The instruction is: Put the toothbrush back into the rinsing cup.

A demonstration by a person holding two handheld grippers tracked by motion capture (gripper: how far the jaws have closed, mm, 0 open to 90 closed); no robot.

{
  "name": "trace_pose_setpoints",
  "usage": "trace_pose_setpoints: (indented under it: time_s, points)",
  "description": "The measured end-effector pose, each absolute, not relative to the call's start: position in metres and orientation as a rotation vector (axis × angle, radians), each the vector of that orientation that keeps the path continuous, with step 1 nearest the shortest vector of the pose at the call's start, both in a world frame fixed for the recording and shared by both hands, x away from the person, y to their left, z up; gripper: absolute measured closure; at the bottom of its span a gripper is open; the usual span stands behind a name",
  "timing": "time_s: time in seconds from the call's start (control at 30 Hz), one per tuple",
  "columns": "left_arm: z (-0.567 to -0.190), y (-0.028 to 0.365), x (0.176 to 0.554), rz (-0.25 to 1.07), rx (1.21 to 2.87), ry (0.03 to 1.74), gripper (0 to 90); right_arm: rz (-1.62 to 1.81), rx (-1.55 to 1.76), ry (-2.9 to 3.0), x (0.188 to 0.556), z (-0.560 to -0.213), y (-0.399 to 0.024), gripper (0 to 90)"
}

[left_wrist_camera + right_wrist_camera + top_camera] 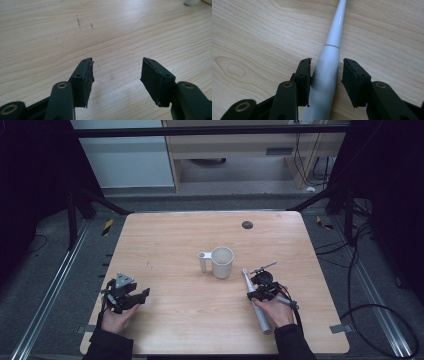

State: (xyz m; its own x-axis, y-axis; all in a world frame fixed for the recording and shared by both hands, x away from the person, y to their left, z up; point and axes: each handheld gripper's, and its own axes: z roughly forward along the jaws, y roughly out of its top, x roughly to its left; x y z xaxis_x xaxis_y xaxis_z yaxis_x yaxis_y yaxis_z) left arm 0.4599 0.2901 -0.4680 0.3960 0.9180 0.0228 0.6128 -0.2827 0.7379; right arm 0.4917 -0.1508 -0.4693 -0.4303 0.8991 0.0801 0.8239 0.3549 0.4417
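Observation:
A long white and grey toothbrush-like handle (263,322) lies on the wooden table (175,240), slanting from the front right toward a white mug (222,262). The mug stands upright near the middle with its handle to the left. My right gripper (253,294) is low over the slim handle (335,32). Its jaws straddle the thick part: in the right gripper view the left pad (305,75) rests against it and the right pad stands a little off. My left gripper (141,298) sits at the front left, open (117,67), with bare wood between its pads.
A small black round spot (247,225) marks the table's far side. Cables (360,270) run over the floor to the right of the table. A metal frame and a cabinet stand beyond the far edge.

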Motion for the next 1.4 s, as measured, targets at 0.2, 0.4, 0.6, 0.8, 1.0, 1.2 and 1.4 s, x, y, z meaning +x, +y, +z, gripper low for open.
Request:
trace_pose_setpoints:
  time_s: [0.2, 0.4, 0.6, 0.8, 1.0, 1.2, 1.4]
  points:
    - [-0.468, 0.29, 0.46, 0.6, 2.002, 1.306, 42.4, 0.601, 1.568, 2.441, 0.492, -0.472, -0.148, 60.1]
    - [-0.469, 0.29, 0.46, 0.599, 2.003, 1.307, 42.4, 0.599, 1.565, 2.446, 0.493, -0.473, -0.147, 61.8]
    - [-0.469, 0.29, 0.461, 0.6, 2.006, 1.306, 42.5, 0.581, 1.553, 2.443, 0.493, -0.474, -0.145, 64.7]
    - [-0.469, 0.29, 0.461, 0.599, 2.01, 1.304, 42.5, 0.559, 1.575, 2.434, 0.493, -0.473, -0.143, 66.9]
    - [-0.469, 0.29, 0.461, 0.598, 2.009, 1.305, 42.6, 0.554, 1.583, 2.438, 0.493, -0.472, -0.145, 67.1]
    - [-0.469, 0.29, 0.461, 0.598, 2.01, 1.304, 42.6, 0.613, 1.595, 2.418, 0.49, -0.461, -0.151, 67.2]
    - [-0.469, 0.29, 0.46, 0.597, 2.003, 1.308, 42.6, 0.688, 1.589, 2.37, 0.488, -0.452, -0.159, 67.4]
